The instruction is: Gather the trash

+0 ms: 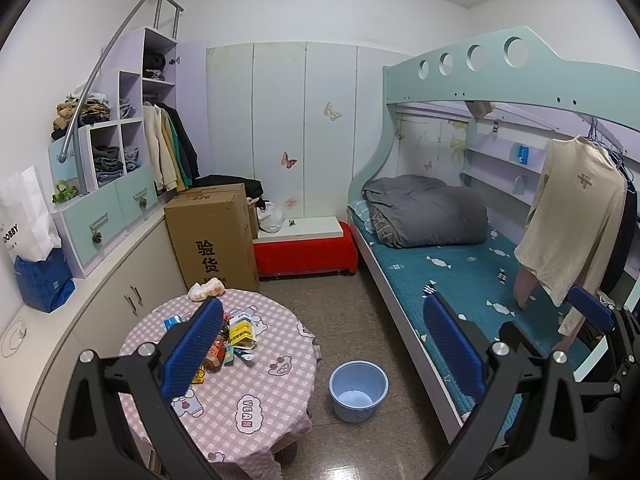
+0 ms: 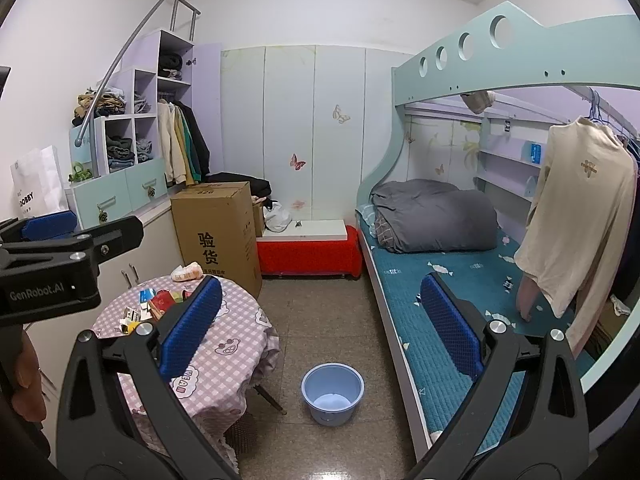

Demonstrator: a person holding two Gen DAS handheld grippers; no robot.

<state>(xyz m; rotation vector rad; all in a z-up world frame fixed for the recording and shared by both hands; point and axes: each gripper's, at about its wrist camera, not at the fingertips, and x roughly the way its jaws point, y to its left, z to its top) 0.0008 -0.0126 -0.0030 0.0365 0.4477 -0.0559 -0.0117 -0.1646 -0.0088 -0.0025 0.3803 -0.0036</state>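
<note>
Both tools agape, trash on table

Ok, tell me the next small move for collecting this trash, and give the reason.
Probably lower the left gripper toward the pile of wrappers and small boxes on the round table and close on one piece. Both grippers are open and hold nothing, the right gripper included. The litter lies nearest the left one, and the blue bucket stands open on the floor beside the table, seemingly the place for it.

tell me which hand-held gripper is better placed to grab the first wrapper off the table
Probably the left hand-held gripper: open, and its view sits nearer the trash pile on the table. The right hand-held gripper, also open, sits nearer the blue bucket.
</note>
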